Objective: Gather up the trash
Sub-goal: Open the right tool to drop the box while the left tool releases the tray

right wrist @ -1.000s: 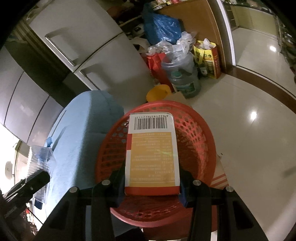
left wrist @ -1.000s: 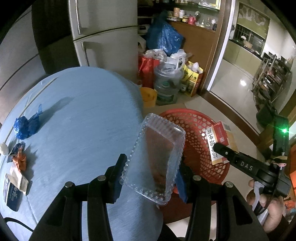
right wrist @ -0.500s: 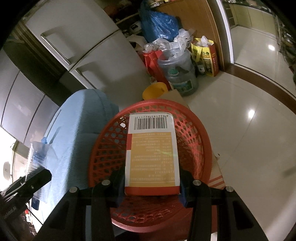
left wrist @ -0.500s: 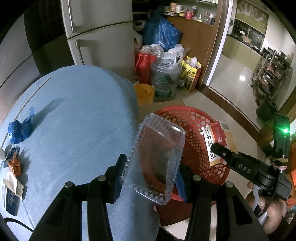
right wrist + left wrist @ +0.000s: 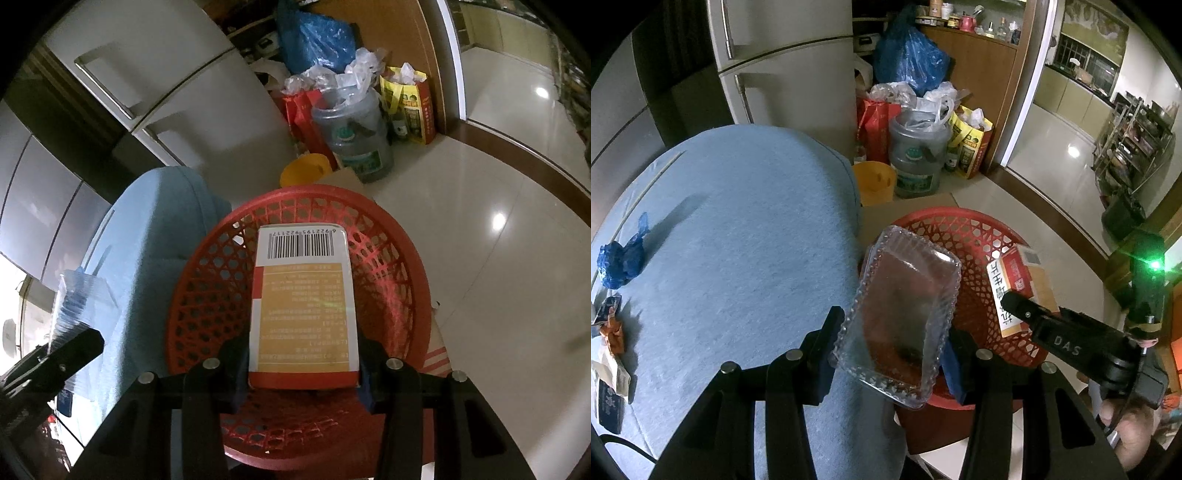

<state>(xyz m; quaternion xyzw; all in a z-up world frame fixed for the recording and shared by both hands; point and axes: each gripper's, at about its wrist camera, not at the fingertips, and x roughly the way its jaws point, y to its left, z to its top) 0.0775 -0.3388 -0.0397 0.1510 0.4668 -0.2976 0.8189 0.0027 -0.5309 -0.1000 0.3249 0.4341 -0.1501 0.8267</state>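
My left gripper (image 5: 892, 354) is shut on a clear plastic tray (image 5: 901, 314) with ribbed edges, held at the table's right edge over the near rim of a red mesh basket (image 5: 964, 236). My right gripper (image 5: 303, 363) is shut on a red and orange carton (image 5: 303, 295) with a barcode, held above the basket (image 5: 207, 273). The carton (image 5: 1019, 284) and the right gripper also show in the left wrist view. The clear tray (image 5: 79, 299) shows at the left of the right wrist view.
A blue-clothed table (image 5: 738, 236) holds a crumpled blue wrapper (image 5: 620, 258) and several scraps (image 5: 609, 350) at its left edge. Behind the basket stand a yellow bucket (image 5: 873, 182), a water jug (image 5: 918, 158), bags and a fridge (image 5: 786, 66). Tiled floor lies to the right.
Both grippers have moved toward the basket with their loads. The clear tray now overlaps the basket's rim and the carton sits further over the basket.
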